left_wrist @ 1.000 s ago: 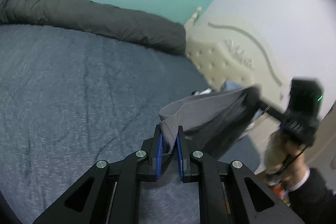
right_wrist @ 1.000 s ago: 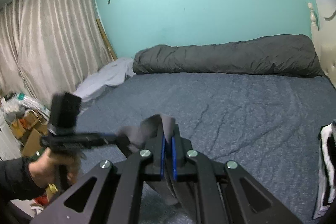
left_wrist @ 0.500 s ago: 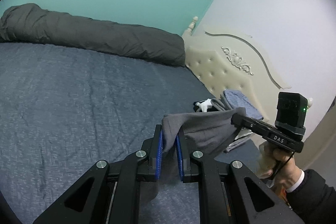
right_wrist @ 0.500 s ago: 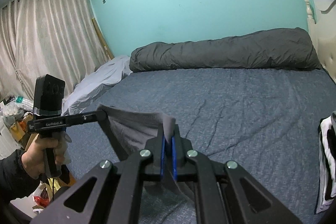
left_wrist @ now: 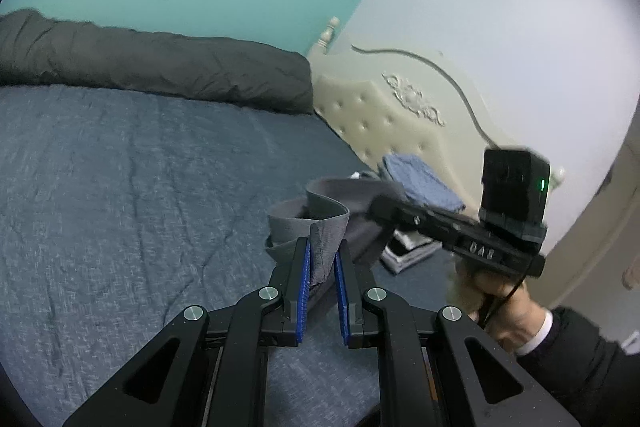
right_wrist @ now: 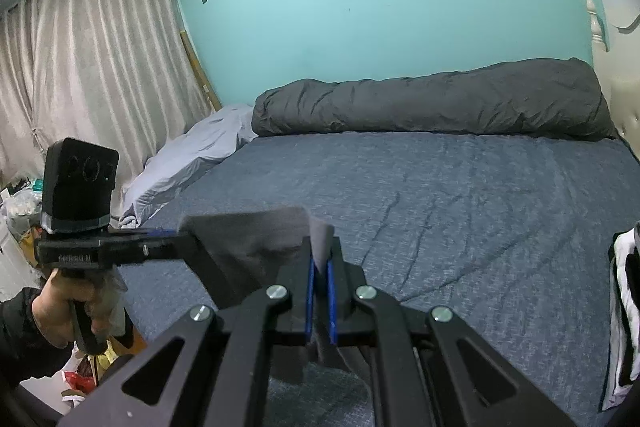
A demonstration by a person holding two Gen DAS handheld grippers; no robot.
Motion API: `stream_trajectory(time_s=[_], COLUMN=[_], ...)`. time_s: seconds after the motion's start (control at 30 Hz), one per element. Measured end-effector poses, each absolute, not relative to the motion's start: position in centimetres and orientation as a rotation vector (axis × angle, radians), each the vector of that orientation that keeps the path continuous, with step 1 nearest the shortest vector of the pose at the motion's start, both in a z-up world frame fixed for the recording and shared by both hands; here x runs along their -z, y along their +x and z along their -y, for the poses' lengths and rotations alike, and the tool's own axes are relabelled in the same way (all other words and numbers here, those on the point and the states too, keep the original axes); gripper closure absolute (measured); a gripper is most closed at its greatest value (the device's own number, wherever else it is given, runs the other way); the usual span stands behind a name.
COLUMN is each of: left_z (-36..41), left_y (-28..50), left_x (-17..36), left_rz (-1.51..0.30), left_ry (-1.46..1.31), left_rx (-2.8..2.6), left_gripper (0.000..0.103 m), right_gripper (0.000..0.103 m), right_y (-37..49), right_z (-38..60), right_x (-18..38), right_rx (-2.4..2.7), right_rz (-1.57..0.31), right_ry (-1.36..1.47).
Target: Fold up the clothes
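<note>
Since the earlier frame the left gripper [left_wrist: 322, 259] and right gripper [right_wrist: 319, 297] have drawn closer, so the grey garment [left_wrist: 316, 223] slackens at centre frame above the bed [left_wrist: 120, 187], fingers clamped on its edge to keep it spread.

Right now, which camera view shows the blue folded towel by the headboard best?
The left wrist view: the blue folded towel lies atop a stack beside the headboard. The right wrist view shows only a black-and-white garment at its edge, no towel.
</note>
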State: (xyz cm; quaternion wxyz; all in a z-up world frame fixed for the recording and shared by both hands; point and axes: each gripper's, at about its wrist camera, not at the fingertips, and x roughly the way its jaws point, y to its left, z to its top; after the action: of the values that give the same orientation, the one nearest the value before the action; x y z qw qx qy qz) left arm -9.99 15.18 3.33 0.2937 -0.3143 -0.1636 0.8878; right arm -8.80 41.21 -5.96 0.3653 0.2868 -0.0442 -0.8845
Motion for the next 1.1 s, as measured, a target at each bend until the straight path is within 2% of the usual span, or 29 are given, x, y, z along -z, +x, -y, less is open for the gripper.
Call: stream_trajectory(time_s=[0.33,0.53,0.77,1.1], left_z=[-13.4,-12.9,-12.6,-12.3], left_y=[-10.9,-10.8,-11.2,-13.1], left_x=[-1.7,-4.3,-3.4,4.2], left_rz=[0.465,0.438,0.461,0.619], left_ry=[-0.881,-0.808,-0.827,-0.972], left_rx=[-2.438,-2.474,-2.458,-2.307], left_gripper=[0.091,0.091,0.091,0.09], right_gripper=[0.098,0.098,0.098,0.098], right_y=[-8.6,-8.9,-8.8,-9.3], right_z=[-41.7,-41.5,-40.5,-41.4], right_x=[4.4,6.7,6.9,6.7], right_rx=[2.271,2.269,2.259,2.258], right_rz=[0.121,0.123,0.092,-0.008], right_ry=[0.691,0.759,0.774,0.834])
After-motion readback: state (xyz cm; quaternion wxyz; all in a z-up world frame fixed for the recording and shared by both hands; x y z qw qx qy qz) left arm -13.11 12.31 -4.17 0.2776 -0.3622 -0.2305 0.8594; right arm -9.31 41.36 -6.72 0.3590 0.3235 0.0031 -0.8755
